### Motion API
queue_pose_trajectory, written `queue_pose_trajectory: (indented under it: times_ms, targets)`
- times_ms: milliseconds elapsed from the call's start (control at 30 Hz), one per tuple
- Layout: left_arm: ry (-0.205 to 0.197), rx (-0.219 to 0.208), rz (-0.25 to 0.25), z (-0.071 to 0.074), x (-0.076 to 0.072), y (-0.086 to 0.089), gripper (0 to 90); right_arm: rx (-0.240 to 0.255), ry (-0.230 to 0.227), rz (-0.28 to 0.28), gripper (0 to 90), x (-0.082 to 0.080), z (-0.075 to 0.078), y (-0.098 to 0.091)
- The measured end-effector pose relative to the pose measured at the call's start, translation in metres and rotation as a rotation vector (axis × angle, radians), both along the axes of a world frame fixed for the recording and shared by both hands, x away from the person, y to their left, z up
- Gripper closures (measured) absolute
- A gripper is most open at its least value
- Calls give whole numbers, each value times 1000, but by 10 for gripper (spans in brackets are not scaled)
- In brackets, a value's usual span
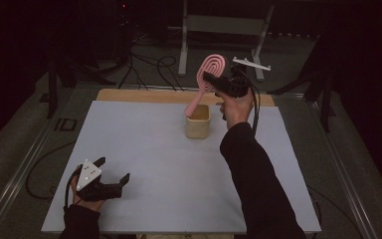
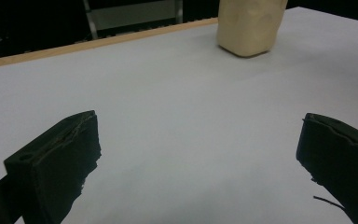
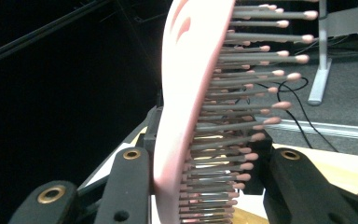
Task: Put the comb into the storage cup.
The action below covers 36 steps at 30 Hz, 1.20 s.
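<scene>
Resting low at the near left corner of the desk (image 1: pixel 144 164), the left gripper (image 1: pixel 113 175) has its fingers (image 2: pixel 58 161) spread wide around nothing. Farther back stands a beige cup (image 1: pixel 198 122). Above it, the right gripper (image 1: pixel 218 81) has its fingers (image 3: pixel 126 186) clamped on a pink hairbrush (image 1: pixel 208 77), whose handle tip dips toward the cup's mouth.

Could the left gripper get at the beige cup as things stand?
Probably yes: bare tabletop lies between the open left gripper and the cup, though the hairbrush handle stands in it.
</scene>
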<state>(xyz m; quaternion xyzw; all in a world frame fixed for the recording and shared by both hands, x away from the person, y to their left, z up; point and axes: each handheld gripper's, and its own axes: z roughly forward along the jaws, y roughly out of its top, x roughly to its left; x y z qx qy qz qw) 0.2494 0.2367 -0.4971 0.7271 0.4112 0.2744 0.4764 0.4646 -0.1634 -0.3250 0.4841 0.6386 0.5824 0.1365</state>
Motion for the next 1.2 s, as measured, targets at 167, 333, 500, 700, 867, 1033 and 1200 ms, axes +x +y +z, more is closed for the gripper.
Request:
queue_pose_trajectory:
  times_ms: [167,333,500,700,867,1033,1200]
  targets:
    - [-2,-3,-1,0,0,0,2,-3,-2,-12,637,1,0,-3]
    - [-3,-4,1,0,0,0,2,-11,-2,-20,637,1,0,-5]
    - [-3,-4,2,1,0,1,2,-21,3,-28,637,1,0,-7]
    - [-3,-4,3,1,0,1,2,-25,6,-42,637,2,-1,-11]
    - [-3,-3,4,1,0,0,2,-26,9,-48,637,3,-2,-13]
    - [-2,-2,6,1,0,1,2,-27,15,-56,637,4,-3,-14]
    - [-3,-3,6,1,0,1,2,-33,19,-60,637,5,-5,-14]
